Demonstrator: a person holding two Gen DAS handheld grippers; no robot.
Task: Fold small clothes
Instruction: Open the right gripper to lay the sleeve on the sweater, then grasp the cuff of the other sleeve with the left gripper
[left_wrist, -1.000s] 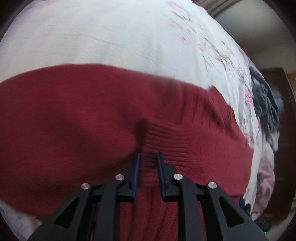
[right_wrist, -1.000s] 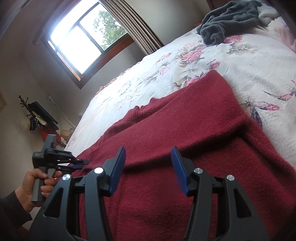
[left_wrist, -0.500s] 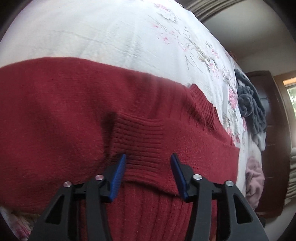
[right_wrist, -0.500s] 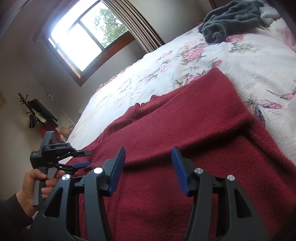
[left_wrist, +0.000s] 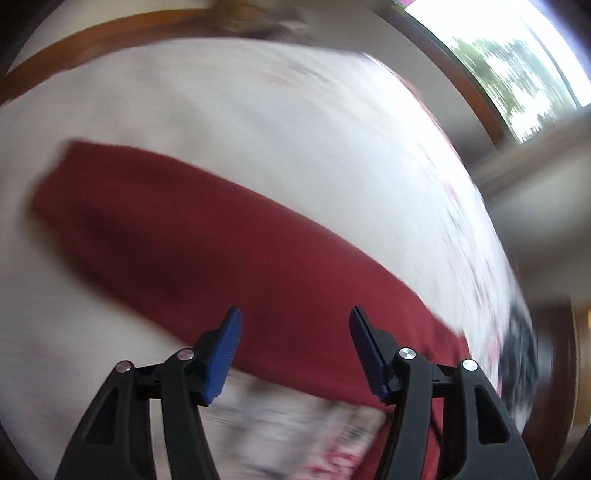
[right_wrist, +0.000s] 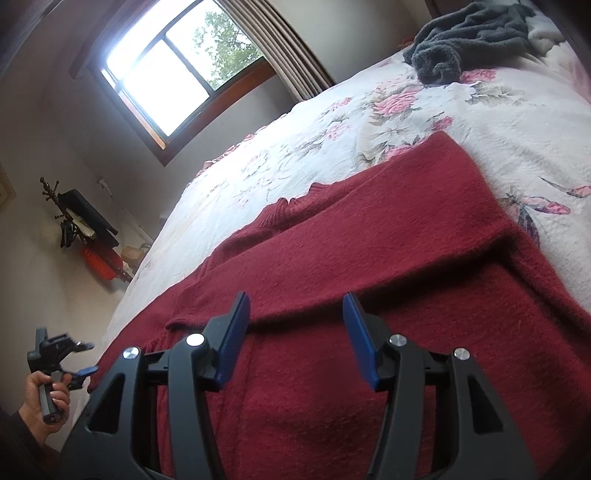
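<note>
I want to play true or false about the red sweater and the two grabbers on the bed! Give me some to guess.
1. The red sweater lies on a flowery bedspread. True.
2. The right gripper is squeezing the sweater. False: its jaws are open, with nothing gripped.
3. A grey towel is bunched up at the far end of the bed. True.
4. The left gripper has its jaws shut. False: they stand wide apart.
5. A hand holds the left gripper at the bed's edge. True.
6. The curtain covers the whole window. False: the glass is uncovered and bright.
</note>
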